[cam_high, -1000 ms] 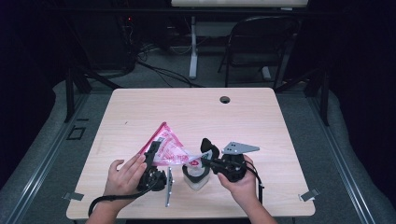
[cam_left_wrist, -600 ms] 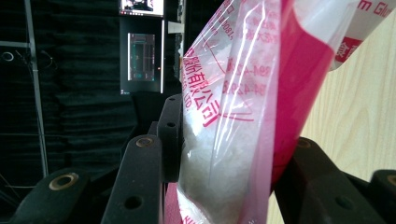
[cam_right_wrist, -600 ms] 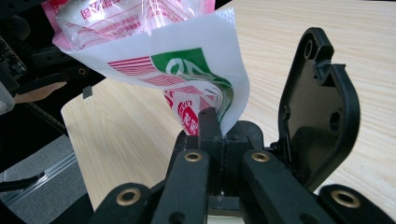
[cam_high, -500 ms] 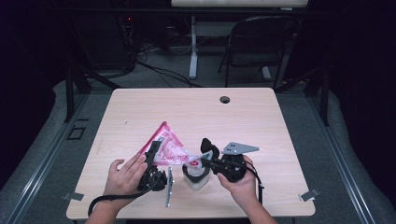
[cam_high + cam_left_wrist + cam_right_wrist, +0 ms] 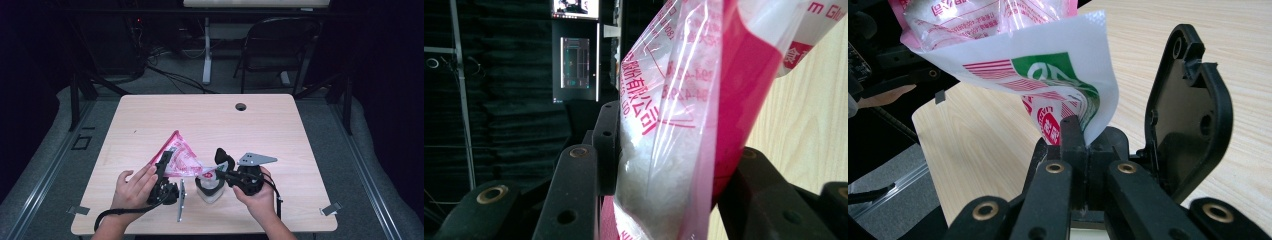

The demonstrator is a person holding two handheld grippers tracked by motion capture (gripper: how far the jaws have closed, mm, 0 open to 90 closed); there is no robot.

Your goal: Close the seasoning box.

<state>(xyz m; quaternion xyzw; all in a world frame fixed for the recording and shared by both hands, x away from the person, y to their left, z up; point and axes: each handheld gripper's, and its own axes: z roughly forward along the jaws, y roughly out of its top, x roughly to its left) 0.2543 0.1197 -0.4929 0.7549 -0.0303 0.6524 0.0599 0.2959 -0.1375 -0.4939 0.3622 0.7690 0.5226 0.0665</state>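
We have the pink bag [image 5: 181, 159] pinched from both ends near the front edge of the table [image 5: 300, 150], a bit left of centre. Left gripper [image 5: 162, 162] is clamped on the bag's body; in the left gripper view the plastic and its white grainy filling [image 5: 644, 195] bulge between the jaws. Right gripper [image 5: 220, 167] is squeezed fully closed on the white-and-green printed corner [image 5: 1068, 85] of the bag, seen in the right gripper view.

A small clear container [image 5: 209, 189] sits right under that corner, near the front edge, so we read this as setting up a pour or tear over it.

To do it well:
- keep the left clamp steady, don't crush the filling
- pull with the right hand only, slowly, so the thin corner doesn't slip out
- keep the corner over the container mouth

Room: the table's back half is bare but for the round cable hole [image 5: 241, 106], so lifting or pulling toward the back and right edges is free. The front edge is close behind both hands, so little margin there; avoid knocking the container off it.
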